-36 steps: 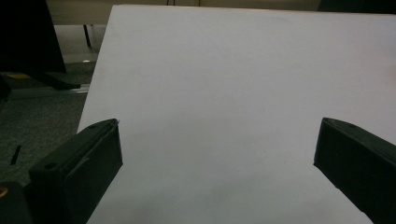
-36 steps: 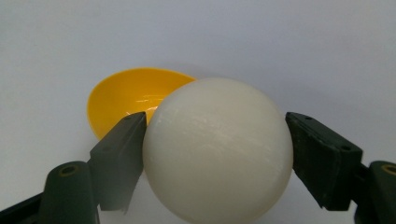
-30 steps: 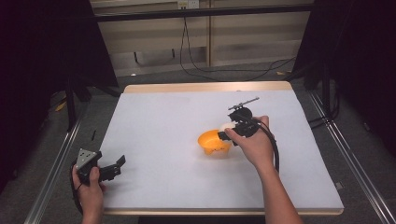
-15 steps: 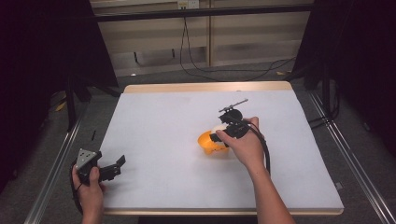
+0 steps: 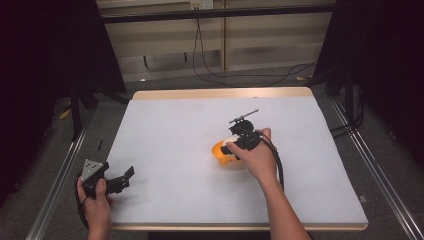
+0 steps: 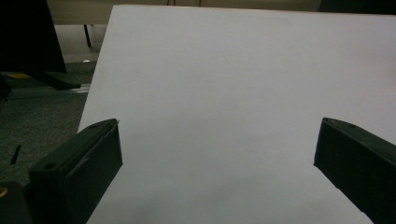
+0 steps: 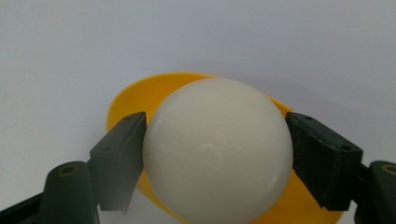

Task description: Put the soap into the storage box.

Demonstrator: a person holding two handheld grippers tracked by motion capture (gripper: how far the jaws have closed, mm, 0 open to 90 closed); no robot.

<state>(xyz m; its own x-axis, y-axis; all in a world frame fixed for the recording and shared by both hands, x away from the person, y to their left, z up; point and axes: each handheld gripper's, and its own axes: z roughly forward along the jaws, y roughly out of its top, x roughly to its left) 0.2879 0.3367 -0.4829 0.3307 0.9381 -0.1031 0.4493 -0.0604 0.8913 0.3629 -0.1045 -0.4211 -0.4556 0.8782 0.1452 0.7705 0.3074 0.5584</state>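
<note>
On my overhead feed I see the white table with the person's two forearms coming in from the near edge. The right gripper sits a little right of the table's centre, held from behind by the right hand, with its black cable looping back along the wrist. It points toward the left of the table and reaches over an orange-yellow bowl that rests on the white surface. From the right gripper view I get the clear story: the two black jaws are pressed against opposite sides of a white ball, one pad on its left flank and one on its right, so this claw is clenched on the ball. The ball sits in front of and over the yellow bowl, whose rim curves round behind it; I cannot tell whether the ball touches the bowl's floor or hangs just above it. The left gripper is well apart from all this, at the near left corner of the table, gripped by the left hand, with its grey three-cornered plate on top. In the left gripper view its jaws stand wide apart with bare white tabletop between them, so that claw is released and holds nothing.
</note>
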